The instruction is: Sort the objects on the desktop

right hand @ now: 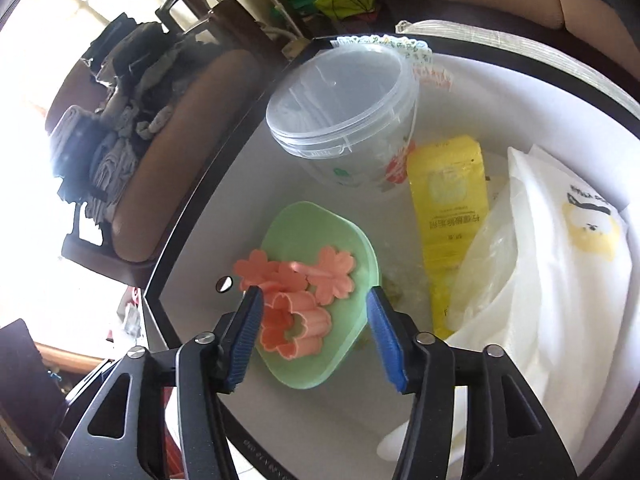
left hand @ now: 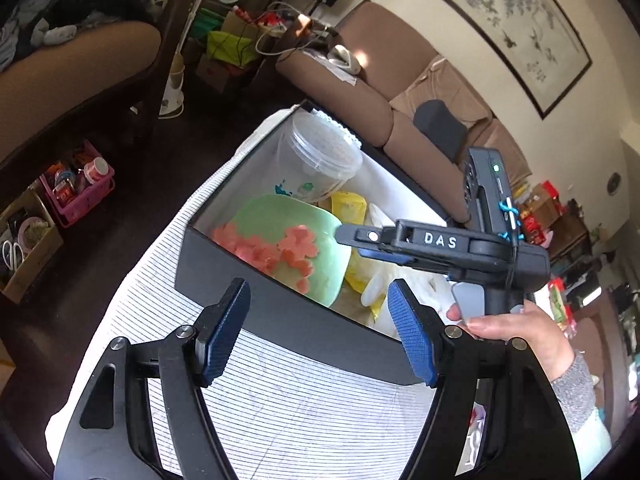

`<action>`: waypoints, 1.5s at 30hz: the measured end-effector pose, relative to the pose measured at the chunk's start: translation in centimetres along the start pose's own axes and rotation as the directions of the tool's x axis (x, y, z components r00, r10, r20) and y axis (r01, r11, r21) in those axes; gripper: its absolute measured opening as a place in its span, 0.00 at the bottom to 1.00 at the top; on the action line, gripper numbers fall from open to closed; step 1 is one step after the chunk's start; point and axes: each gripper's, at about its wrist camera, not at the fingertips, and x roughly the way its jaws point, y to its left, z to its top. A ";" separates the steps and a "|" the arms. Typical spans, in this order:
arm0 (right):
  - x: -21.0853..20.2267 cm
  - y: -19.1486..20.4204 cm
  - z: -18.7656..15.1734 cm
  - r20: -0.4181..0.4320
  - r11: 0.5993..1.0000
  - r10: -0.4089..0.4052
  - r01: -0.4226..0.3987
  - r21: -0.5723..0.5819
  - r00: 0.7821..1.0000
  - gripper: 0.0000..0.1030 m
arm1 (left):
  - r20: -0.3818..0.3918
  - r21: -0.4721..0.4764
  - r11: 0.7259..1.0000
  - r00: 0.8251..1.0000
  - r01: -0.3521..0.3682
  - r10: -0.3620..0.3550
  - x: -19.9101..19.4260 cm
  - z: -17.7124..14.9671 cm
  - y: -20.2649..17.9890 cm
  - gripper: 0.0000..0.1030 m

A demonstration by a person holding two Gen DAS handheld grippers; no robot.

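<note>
- Left gripper (left hand: 318, 330): poised above the striped tablecloth (left hand: 304, 412), just short of the near wall of the black box (left hand: 248, 292); blue pads well apart, nothing between them.
- Right gripper (right hand: 314, 336): tilted down into the box, gripped by a hand (left hand: 516, 328) in a grey knit sleeve (seen from the left wrist view, where its side reads "DAS").
- Jaws of the right gripper set apart, neither pad pressing on anything; pink flower-shaped cutter (right hand: 294, 330) lying loose beside the left pad, whether touching it cannot be told.
- Cutter and several more pink flower pieces (right hand: 334, 274) resting on the green plate (right hand: 348, 356), at the near left of the box floor.
- Clear plastic tub (right hand: 344, 108) with a printed side standing behind the plate, near the far corner.
- Yellow pouch (right hand: 450, 216) lying to the right of the plate, its lower end tucked under a white bag (right hand: 560, 280) (printed with a yellow cartoon face) that fills the right side of the box.
- Brown sofa (left hand: 380, 96) and a framed painting (left hand: 500, 20) beyond the table.
</note>
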 end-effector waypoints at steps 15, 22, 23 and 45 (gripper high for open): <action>6.7 -3.4 0.8 -0.281 0.990 0.041 -0.001 0.141 0.959 0.30 | 0.020 -0.056 0.998 0.999 0.037 -0.036 -0.9 0.6 1.8 0.67; 8.8 1.0 1.7 -0.349 1.000 0.000 0.008 0.019 0.937 0.46 | -0.007 -0.003 1.000 1.000 -0.003 0.003 0.4 0.3 0.3 0.67; 8.5 1.2 1.8 -0.349 1.000 -0.018 0.022 0.007 0.937 0.51 | -0.010 0.005 1.000 1.000 -0.007 0.007 0.5 0.2 0.0 0.67; -24.9 -5.9 -18.8 0.266 0.998 -0.046 0.033 0.054 0.963 0.79 | -0.248 0.456 0.867 0.964 0.200 -0.092 6.3 -10.4 -19.1 0.67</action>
